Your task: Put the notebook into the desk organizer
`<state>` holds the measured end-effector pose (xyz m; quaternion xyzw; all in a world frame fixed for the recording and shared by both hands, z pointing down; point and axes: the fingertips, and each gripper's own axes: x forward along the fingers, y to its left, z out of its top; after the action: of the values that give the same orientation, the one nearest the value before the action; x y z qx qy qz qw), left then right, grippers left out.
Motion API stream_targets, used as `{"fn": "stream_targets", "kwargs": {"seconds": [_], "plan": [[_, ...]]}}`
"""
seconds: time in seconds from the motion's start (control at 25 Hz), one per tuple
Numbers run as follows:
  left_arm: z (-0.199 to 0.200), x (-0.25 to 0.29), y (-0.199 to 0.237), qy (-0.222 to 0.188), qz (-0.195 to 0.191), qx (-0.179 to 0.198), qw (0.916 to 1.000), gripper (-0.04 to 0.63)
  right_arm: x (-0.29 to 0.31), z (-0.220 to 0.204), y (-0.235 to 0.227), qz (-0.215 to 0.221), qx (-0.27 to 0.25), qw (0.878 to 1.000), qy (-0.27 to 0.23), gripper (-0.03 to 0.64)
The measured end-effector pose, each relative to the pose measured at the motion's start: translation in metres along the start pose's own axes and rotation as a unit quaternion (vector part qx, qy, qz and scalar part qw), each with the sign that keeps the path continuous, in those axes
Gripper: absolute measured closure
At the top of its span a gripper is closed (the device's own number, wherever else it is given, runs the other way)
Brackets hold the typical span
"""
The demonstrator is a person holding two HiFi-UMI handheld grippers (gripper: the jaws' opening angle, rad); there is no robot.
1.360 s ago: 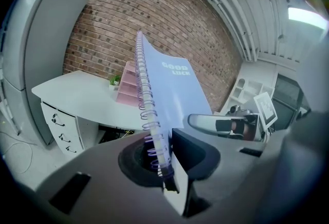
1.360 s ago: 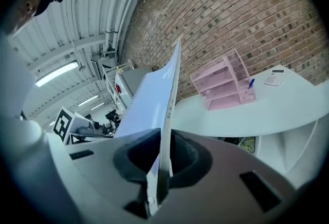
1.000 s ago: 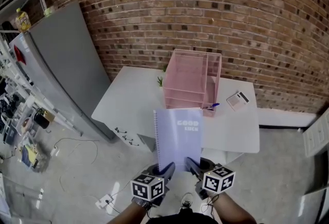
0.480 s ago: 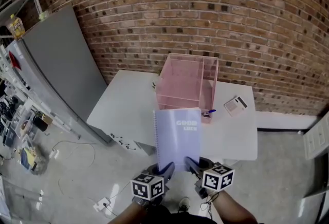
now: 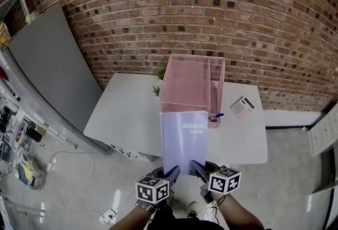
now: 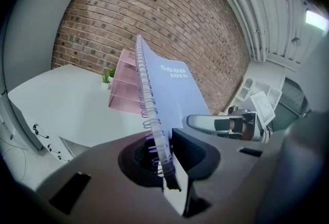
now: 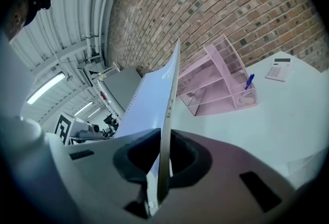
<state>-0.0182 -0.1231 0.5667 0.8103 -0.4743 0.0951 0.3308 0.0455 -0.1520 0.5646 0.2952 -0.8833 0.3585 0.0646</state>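
Note:
A pale lilac spiral notebook (image 5: 184,141) is held up in the air in front of the white table (image 5: 127,113), its cover facing up. My left gripper (image 5: 172,172) is shut on its near left corner at the wire spiral (image 6: 150,115). My right gripper (image 5: 196,169) is shut on the near right corner, the notebook's edge (image 7: 168,115) standing between its jaws. The pink clear desk organizer (image 5: 191,87) stands at the table's far middle, against the brick wall, beyond the notebook's far edge. It also shows in the left gripper view (image 6: 124,84) and the right gripper view (image 7: 216,81).
A blue pen (image 5: 216,116) sits in the organizer's front right cup. A calculator (image 5: 243,106) lies on the table to the right. A small green plant (image 5: 157,88) stands left of the organizer. A grey cabinet (image 5: 50,65) stands left of the table.
The view has shifted, so the table and organizer sit slightly differently in frame. The notebook and both grippers keep the same hold and place.

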Motion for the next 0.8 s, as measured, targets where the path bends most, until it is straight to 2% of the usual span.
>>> {"fn": "stream_targets", "kwargs": {"seconds": [0.36, 0.8], "plan": [[0.002, 0.012, 0.042, 0.045, -0.043, -0.001, 0.9981, 0.537, 0.038, -0.007, -0.007, -0.05, 0.032, 0.998, 0.002, 0.577], [0.004, 0.029, 0.071, 0.084, -0.082, 0.004, 0.993, 0.535, 0.063, -0.012, -0.021, -0.094, 0.075, 0.993, -0.009, 0.577]]}}
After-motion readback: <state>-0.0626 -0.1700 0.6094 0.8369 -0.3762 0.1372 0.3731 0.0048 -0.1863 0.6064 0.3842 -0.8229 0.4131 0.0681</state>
